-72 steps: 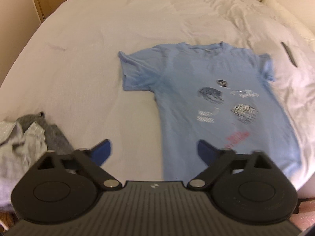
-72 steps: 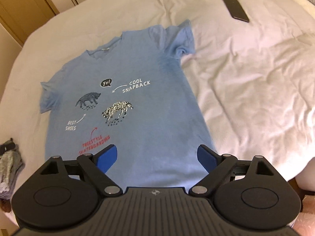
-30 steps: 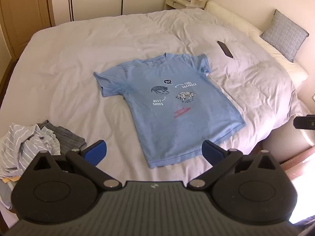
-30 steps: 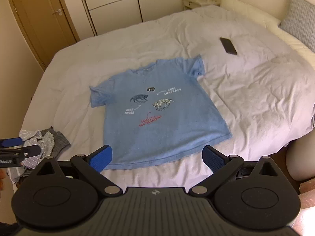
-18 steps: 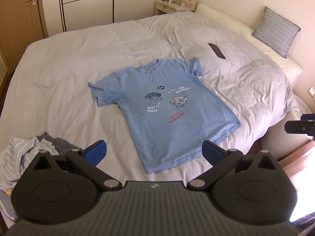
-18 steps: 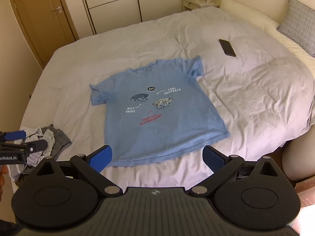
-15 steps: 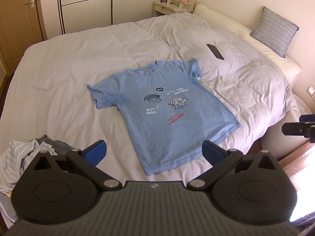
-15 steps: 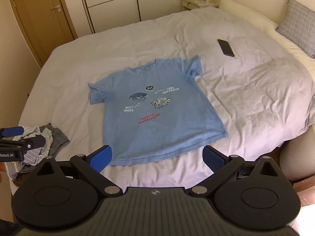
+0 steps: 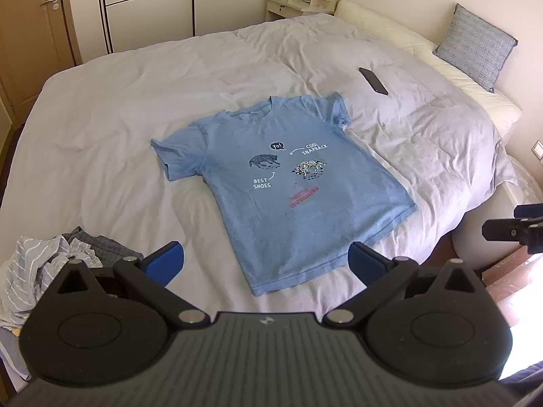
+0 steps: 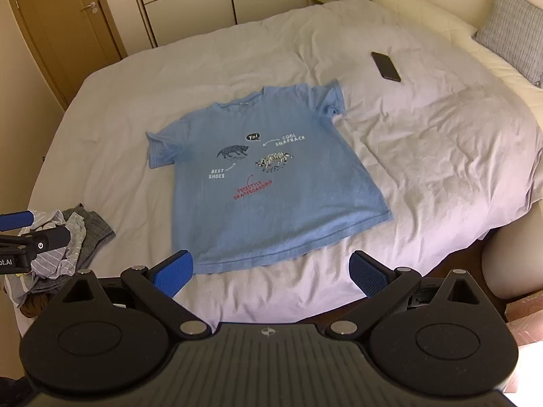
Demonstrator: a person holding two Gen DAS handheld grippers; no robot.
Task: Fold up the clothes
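Note:
A light blue T-shirt (image 9: 281, 183) (image 10: 261, 176) lies flat and face up on the bed, its collar away from me and its hem towards the near edge. Printed animals and words show on its chest. My left gripper (image 9: 266, 264) hangs open above the near edge of the bed, well back from the hem, with nothing between its blue pads. My right gripper (image 10: 271, 273) is also open and empty, held high just short of the hem. Each gripper appears at the edge of the other's view.
A crumpled pile of striped and grey clothes (image 9: 51, 271) (image 10: 64, 237) sits at the bed's near left corner. A black phone (image 9: 373, 80) (image 10: 386, 66) lies beyond the shirt's right sleeve. A grey pillow (image 9: 475, 45) rests at the right, wardrobes (image 9: 190, 3) behind, a bedside table (image 9: 298, 5).
Both grippers have pulled up and back from close over the shirt, so the whole bed now shows. The shirt has not moved. Both stay open.

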